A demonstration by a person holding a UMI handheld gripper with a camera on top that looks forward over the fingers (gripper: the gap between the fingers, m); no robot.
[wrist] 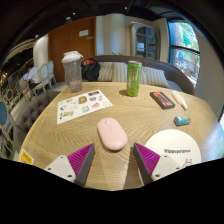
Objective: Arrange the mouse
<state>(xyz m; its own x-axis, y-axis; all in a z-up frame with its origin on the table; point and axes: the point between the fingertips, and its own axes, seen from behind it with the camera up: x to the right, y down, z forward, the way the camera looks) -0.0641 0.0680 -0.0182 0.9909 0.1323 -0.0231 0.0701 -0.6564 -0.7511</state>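
While the gripper [108, 160] sits wide open w/ nothing held, the pink mouse [112, 134] lies on the wood table [130, 112] just ahead, btwn the two fingers, not touching them.

Home living room: sofa [150, 73], wooden door [72, 38], big window [184, 45].

daylight from window [183, 45] | soft shadows | fisheye-bent edges

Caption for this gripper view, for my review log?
Open gripper hovers just short of a pink mouse on a wooden table, green cup beyond.
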